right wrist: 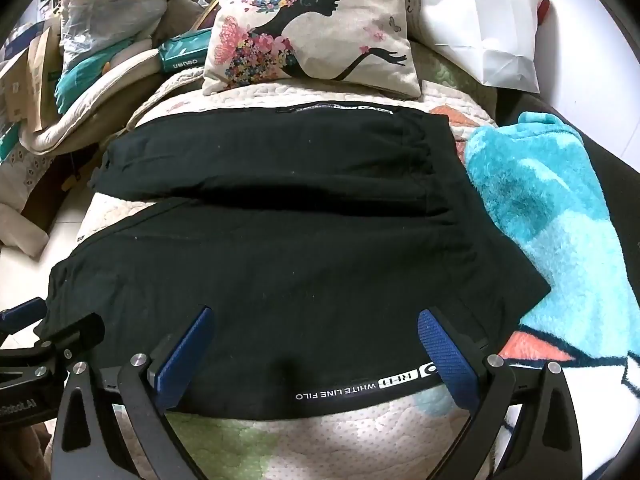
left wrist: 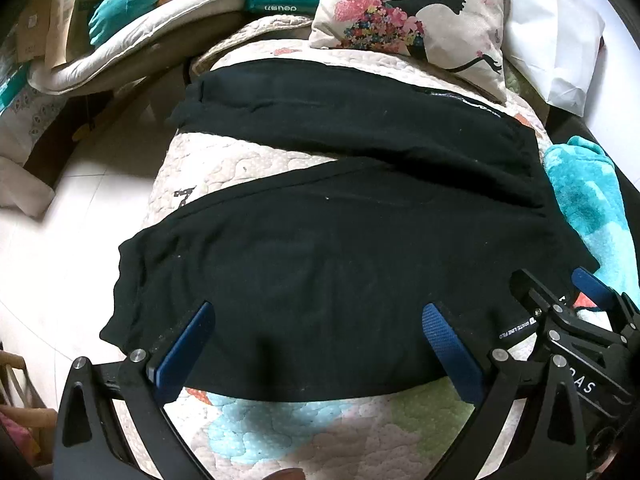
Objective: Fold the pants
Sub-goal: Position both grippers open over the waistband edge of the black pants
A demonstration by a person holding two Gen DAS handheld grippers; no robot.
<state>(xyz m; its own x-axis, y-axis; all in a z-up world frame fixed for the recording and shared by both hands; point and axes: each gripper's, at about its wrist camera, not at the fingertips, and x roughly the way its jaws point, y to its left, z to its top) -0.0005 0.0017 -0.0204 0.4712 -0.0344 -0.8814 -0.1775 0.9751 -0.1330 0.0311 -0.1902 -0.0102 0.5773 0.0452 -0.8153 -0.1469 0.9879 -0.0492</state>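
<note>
Pants (left wrist: 320, 272) lay spread flat across the quilt (left wrist: 304, 424), black against its pale pattern, with the two legs splayed apart in a narrow V so that a wedge of quilt showed between them. The waistband end pointed toward the blue blanket (right wrist: 560, 216) on my right and the cuffs toward the floor side on my left. That flat spread was what I wanted, I think: a smooth start makes the first fold clean.

Both my tongs hung over the near leg, tilted steeply down at it. The left tongs (left wrist: 320, 348) stood wide apart with nothing between the blue pads but cloth lying below them, gripping nothing. The right tongs (right wrist: 316, 356) were just as wide and just as empty, over the hem with the white lettering (right wrist: 360, 388).

I kept them side by side along that near edge, because lifting it at two points would carry the near leg over onto the far one without sagging. The pillow (right wrist: 316, 24) sat just beyond the far leg, close enough to crowd the fold.
</note>
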